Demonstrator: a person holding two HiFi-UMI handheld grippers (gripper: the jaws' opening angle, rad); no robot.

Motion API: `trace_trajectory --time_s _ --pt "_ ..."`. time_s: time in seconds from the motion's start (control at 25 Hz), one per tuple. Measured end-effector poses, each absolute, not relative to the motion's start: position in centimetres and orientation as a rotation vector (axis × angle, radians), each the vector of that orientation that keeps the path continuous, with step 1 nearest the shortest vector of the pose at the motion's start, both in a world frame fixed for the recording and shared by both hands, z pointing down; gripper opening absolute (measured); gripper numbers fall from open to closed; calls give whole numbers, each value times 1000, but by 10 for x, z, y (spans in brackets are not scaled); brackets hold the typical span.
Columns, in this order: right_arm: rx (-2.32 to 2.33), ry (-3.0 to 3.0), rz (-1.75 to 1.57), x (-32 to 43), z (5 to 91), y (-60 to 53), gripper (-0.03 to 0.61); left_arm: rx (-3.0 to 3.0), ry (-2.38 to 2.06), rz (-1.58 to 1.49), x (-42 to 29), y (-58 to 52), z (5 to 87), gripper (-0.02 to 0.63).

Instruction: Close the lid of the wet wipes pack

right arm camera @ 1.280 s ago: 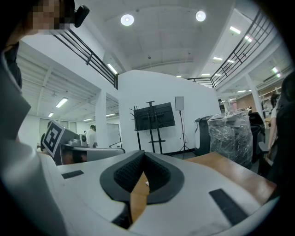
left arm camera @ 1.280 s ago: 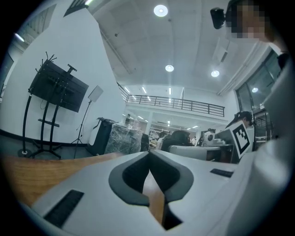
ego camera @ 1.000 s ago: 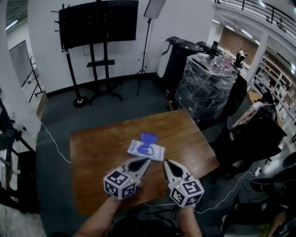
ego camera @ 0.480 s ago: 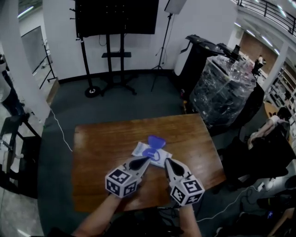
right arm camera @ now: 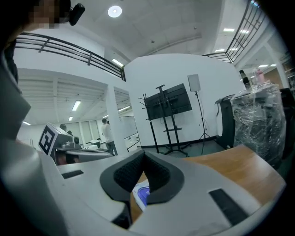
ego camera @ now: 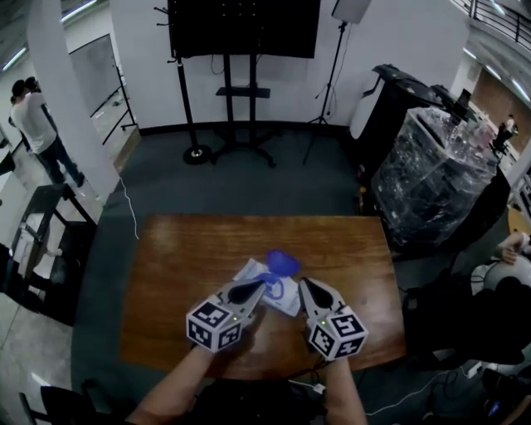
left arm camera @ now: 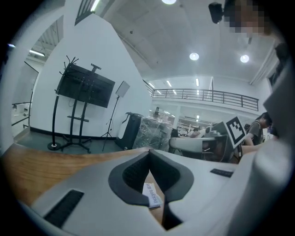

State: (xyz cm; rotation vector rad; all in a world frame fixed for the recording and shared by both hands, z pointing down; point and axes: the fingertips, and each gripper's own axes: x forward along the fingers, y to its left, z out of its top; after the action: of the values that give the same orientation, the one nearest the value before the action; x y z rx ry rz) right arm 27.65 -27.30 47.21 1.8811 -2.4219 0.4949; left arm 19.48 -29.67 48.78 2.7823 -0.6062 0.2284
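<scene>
A white wet wipes pack (ego camera: 267, 286) lies on the brown wooden table (ego camera: 182, 266), its blue lid (ego camera: 284, 263) flipped up at the far end. My left gripper (ego camera: 255, 287) is shut, its tip at the pack's near left edge. My right gripper (ego camera: 304, 284) is also shut, just right of the pack. In the left gripper view a white corner of the pack (left arm camera: 152, 199) shows below the closed left gripper (left arm camera: 149, 154). In the right gripper view the pack (right arm camera: 142, 193), white with blue, shows below the closed right gripper (right arm camera: 144, 154). Neither gripper holds anything.
Beyond the table stand a black screen on a stand (ego camera: 245, 25) and a plastic-wrapped pallet (ego camera: 440, 174) at the right. A black frame (ego camera: 50, 241) stands left of the table. People (ego camera: 37, 124) stand far left.
Both grippers have edged forward to the pack's near end. The head view has swung left, so the table sits more centred. The lid is still up.
</scene>
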Motion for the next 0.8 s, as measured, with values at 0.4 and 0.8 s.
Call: trace_trajectory --time_s 0.4,0.8 --pt "1761 -2474 537 299 490 -296 11 2752 -758 287 210 -312 497 2" --pt "1715 -2401 572 314 519 -318 12 2732 -756 330 221 -324 517 2"
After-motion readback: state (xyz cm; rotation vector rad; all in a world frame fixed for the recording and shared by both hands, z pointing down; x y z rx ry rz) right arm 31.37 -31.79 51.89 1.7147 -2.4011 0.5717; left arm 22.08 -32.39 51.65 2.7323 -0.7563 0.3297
